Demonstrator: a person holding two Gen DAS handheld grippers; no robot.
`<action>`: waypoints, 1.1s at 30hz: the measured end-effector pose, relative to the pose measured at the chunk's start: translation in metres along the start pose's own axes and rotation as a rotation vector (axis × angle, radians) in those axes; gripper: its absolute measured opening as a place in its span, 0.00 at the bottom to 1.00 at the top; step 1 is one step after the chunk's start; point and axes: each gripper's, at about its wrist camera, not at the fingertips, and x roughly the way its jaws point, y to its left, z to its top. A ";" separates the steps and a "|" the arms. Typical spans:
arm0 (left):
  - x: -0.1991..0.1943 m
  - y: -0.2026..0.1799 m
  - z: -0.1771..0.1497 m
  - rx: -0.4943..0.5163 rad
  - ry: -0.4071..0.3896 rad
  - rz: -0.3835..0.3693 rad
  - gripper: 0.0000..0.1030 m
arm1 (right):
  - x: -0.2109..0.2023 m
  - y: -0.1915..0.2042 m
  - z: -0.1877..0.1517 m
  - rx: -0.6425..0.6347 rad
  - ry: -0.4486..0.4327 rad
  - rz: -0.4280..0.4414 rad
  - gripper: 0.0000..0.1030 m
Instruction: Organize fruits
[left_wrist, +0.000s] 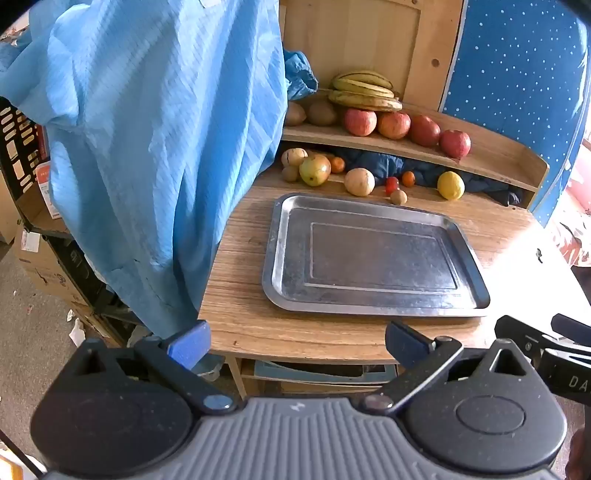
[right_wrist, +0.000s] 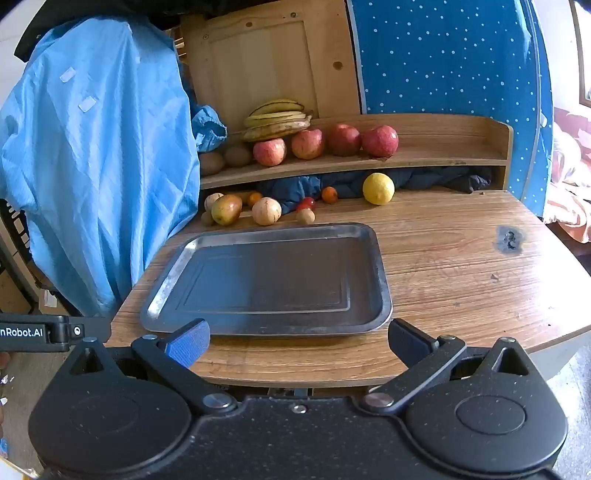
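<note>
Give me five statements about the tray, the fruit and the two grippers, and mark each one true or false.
1. The metal tray holds no fruit. True.
2. The bananas lie on the table beside the lemon. False: they sit on the upper shelf, behind the red apples.
3. The lemon rests on the table, beyond the tray. True.
4. The left gripper is shut on an apple. False: it is open and holds nothing.
5. The right gripper is open, near the table's front edge. True.
</note>
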 end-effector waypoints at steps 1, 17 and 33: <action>0.000 0.000 0.000 0.002 0.000 0.002 0.99 | 0.000 0.000 0.000 0.001 -0.002 0.002 0.99; 0.005 0.000 0.002 -0.011 0.010 0.001 0.99 | 0.010 0.001 0.005 0.002 0.006 0.003 0.99; 0.012 -0.011 0.004 -0.007 0.021 -0.007 0.99 | 0.016 -0.003 0.009 0.006 0.019 -0.001 0.99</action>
